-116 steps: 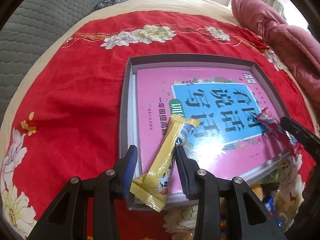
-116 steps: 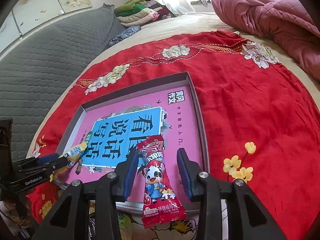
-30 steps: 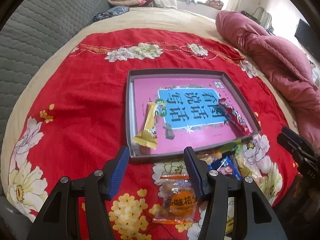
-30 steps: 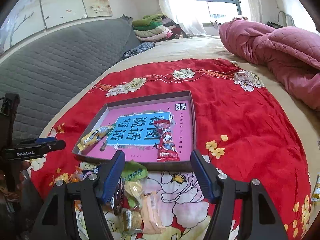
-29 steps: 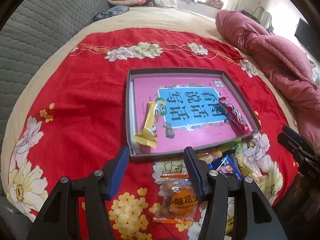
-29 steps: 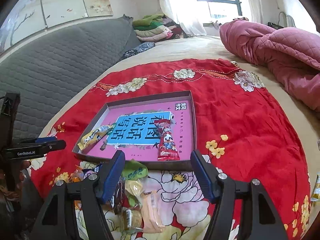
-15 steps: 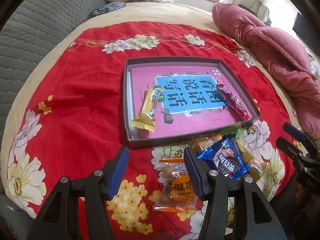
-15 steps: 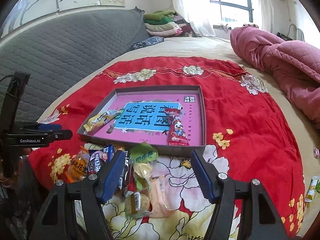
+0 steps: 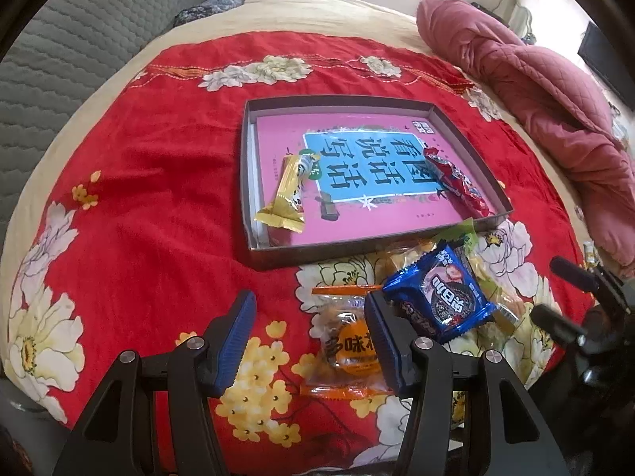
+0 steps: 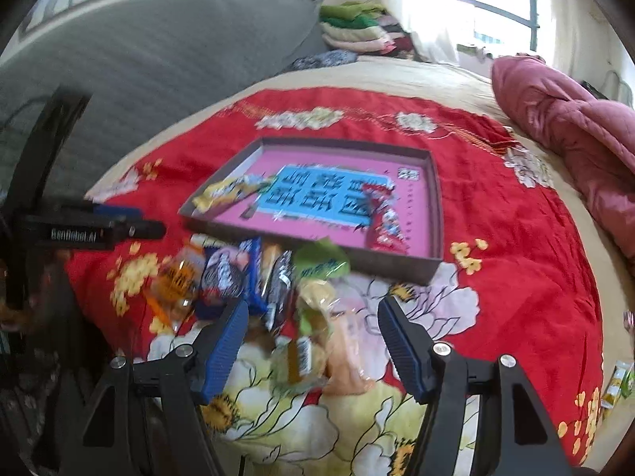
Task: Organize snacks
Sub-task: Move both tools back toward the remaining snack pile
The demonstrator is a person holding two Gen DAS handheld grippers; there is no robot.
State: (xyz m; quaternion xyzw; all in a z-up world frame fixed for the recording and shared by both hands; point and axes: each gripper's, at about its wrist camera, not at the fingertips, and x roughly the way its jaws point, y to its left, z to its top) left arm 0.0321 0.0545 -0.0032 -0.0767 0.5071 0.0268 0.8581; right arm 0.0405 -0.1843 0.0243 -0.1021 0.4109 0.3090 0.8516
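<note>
Here is the shallow grey tray [image 9: 278, 256], sitting on the red flowered bedspread [image 9: 158, 182], and it serves as the landmark. Inside it lies a pink book [image 9: 357, 222] with a blue panel of large Chinese characters.

Two snacks are already in the tray. A yellow stick packet [image 9: 287, 194] lies on the book near the tray's left wall, its crimped end towards the near wall. A red stick packet [image 9: 456, 182] with a cartoon figure lies along the tray's right wall, slanting towards the near right corner.

Just outside the tray's near wall, the loose snacks crowd together on the bedspread. A glossy blue cookie packet [image 9: 440, 297] tilts up on top of the heap. A clear wrapper with orange ends and an orange label [image 9: 349, 341] lies flat beside it. A green-topped packet [image 9: 460, 234] pokes up against the tray's near wall, with pale yellow wrappers [image 9: 401, 258] beneath.

The left gripper [image 9: 309, 341] hangs above the bedspread in front of the tray, its jaws spread wide and holding nothing; its right finger covers part of the orange wrapper's edge. The right gripper [image 10: 313, 341] is also in front of the tray, over the heap, jaws spread wide and empty. That view is blurred, so the packets below it show only as smeared colours.
</note>
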